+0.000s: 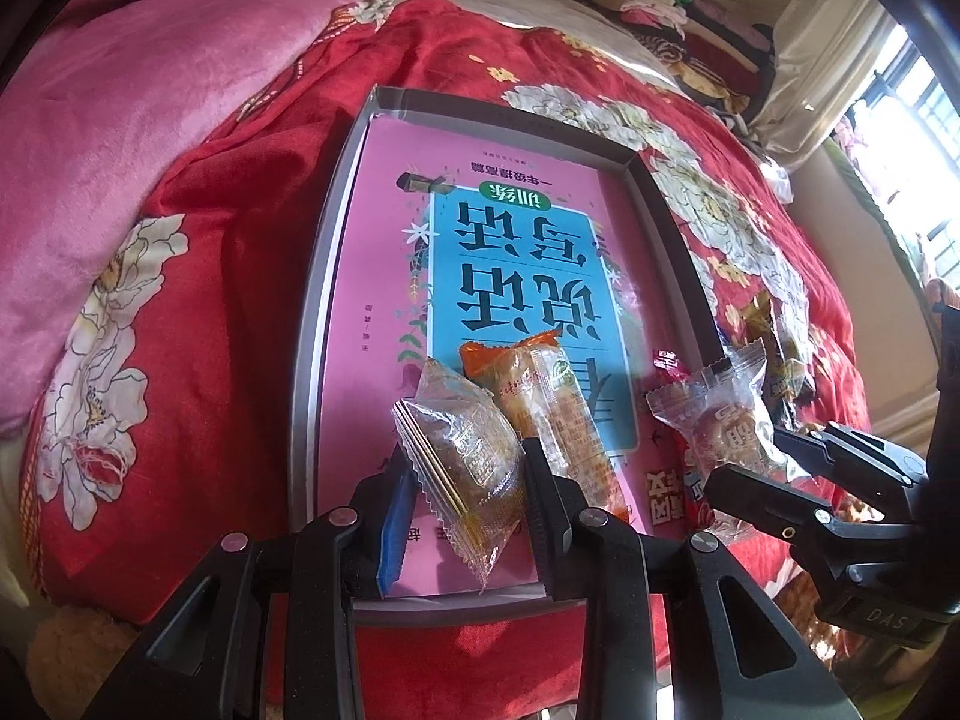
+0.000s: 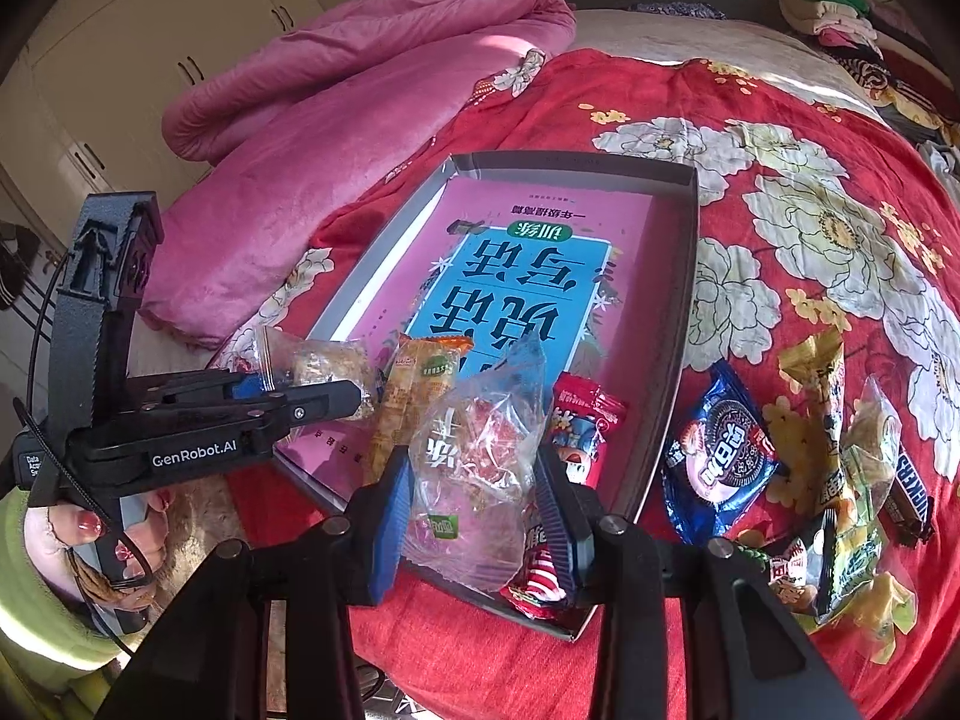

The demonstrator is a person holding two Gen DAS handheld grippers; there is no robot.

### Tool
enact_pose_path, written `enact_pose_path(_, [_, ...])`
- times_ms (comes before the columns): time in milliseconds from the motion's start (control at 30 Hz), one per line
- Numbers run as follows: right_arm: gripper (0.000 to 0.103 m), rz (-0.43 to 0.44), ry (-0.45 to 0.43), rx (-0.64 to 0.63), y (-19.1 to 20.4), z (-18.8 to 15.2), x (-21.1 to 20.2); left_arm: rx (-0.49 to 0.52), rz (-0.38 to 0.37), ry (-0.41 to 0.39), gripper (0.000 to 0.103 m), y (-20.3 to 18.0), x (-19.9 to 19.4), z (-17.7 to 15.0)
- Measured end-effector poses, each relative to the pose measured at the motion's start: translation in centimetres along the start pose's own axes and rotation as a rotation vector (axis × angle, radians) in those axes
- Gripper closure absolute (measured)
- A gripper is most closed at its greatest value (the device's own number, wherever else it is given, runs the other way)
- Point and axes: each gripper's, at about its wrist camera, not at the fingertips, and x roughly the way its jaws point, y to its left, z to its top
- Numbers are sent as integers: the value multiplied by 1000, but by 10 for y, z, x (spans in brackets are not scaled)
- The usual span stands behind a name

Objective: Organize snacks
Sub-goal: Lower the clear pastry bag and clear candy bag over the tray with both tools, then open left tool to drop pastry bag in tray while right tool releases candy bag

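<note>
Left gripper (image 1: 465, 468): pitched steeply downward, jaws partly closed and clamped on a clear-wrapped brown snack (image 1: 462, 450), one pad on each side of the wrapper. In the right wrist view the same gripper enters from the left, its fingers lying nearly level across the picture, the packet pinched at the tips.

Left hand (image 2: 90, 534): wrapped around the handle below the gripper body, painted nails visible, a light green sleeve (image 2: 36, 588) at the wrist.

Right gripper (image 2: 474, 480): also angled steeply downward, jaws partly closed on a clear crinkled snack bag (image 2: 474, 462), both pads pressing on the plastic. The right hand itself is not visible.
</note>
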Motion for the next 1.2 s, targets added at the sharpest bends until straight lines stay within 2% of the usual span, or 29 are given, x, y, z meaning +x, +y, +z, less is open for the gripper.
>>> enact_pose_path(700, [62, -28, 74, -27, 0, -13, 26, 13, -18, 13, 68, -4, 4, -2])
enact_pose_path(1200, [62, -13, 82, 5, -5, -16, 21, 18, -11, 17, 67, -5, 4, -2])
